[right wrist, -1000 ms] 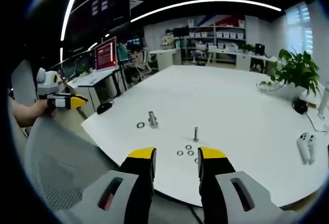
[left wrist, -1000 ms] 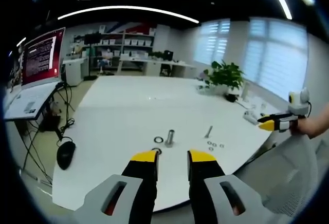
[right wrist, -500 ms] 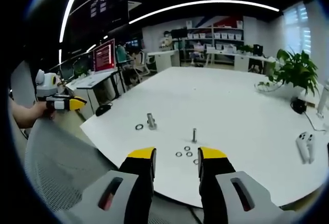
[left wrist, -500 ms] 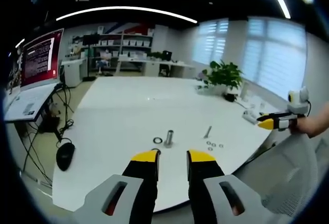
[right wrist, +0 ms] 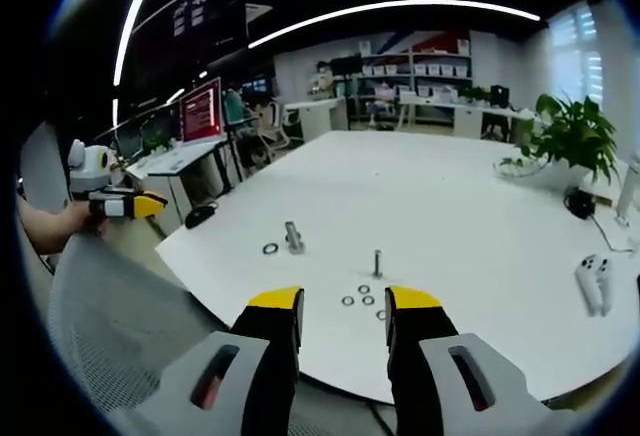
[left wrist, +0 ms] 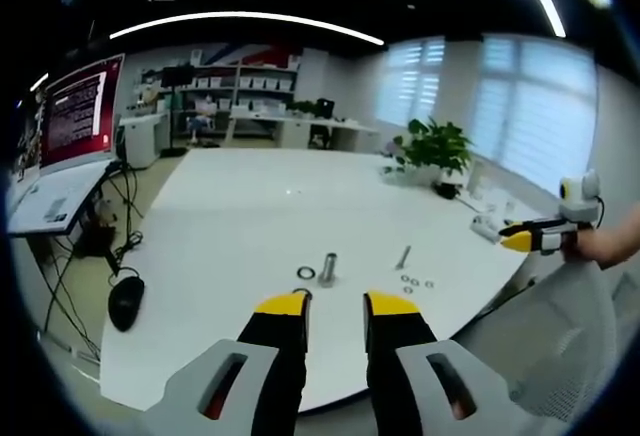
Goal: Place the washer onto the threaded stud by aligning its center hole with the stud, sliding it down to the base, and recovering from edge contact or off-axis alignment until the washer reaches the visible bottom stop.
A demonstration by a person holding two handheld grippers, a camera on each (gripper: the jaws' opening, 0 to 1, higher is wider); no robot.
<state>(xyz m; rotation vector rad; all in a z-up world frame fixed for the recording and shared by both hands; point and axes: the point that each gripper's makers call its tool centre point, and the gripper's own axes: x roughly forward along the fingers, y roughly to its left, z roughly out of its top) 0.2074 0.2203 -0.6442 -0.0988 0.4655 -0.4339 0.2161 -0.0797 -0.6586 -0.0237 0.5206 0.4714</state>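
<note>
Lying on the white table (left wrist: 250, 216) near its front edge: a thin stud (right wrist: 377, 263) standing upright, several small washers (right wrist: 364, 296) scattered just beside its base, a stubbier metal cylinder (right wrist: 293, 237) standing well apart from it, and a dark ring (right wrist: 271, 249) lying flat just beside that cylinder, possibly a larger washer, though too small to tell. Left gripper (left wrist: 335, 306) is hovering short of the table edge, jaws spread apart and holding nothing. Right gripper (right wrist: 341, 301) is hovering likewise, jaws spread and empty. Also sitting on the table: a plant (left wrist: 436, 146) at the far side and a white controller (right wrist: 592, 286).
</note>
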